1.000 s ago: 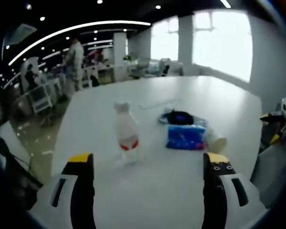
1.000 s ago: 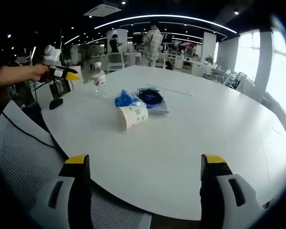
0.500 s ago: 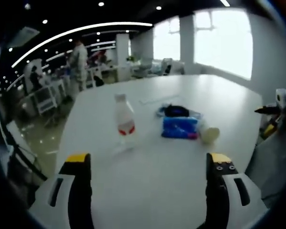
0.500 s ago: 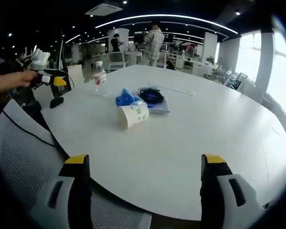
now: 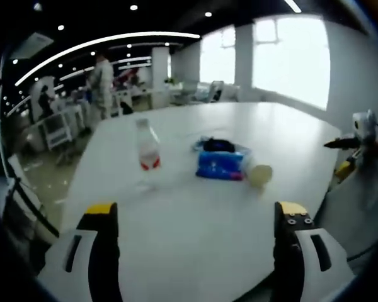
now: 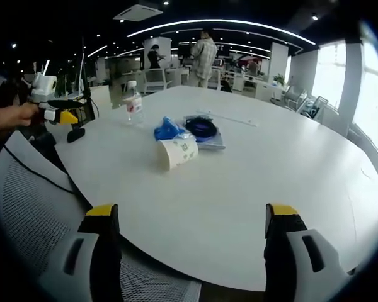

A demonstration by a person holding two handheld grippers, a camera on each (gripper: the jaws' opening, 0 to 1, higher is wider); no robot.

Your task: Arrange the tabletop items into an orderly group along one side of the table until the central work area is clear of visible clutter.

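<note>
On the white table [image 5: 195, 233] stand a clear water bottle [image 5: 147, 154] with a red label, a blue packet [image 5: 220, 166], a black coiled cable [image 5: 218, 145] on a clear bag, and a paper cup [image 5: 259, 175] lying on its side. My left gripper [image 5: 195, 214] is open, short of the table's near edge, nothing between its jaws. In the right gripper view the bottle [image 6: 133, 104], blue packet [image 6: 167, 129], cable [image 6: 201, 128] and cup [image 6: 179, 152] sit mid-table. My right gripper [image 6: 192, 217] is open over the near edge. The left gripper [image 6: 57, 113] shows at far left, off the table.
A mesh chair back [image 6: 31, 207] stands under my right gripper at the table's edge. A thin pale strip [image 6: 230, 119] lies beyond the cable. The right gripper [image 5: 359, 135] shows at the far right of the left gripper view. People and desks fill the office behind.
My left gripper has drawn back and away from the table, so the items look smaller and farther. In the right gripper view it has slid left and lower. The right gripper has stayed still.
</note>
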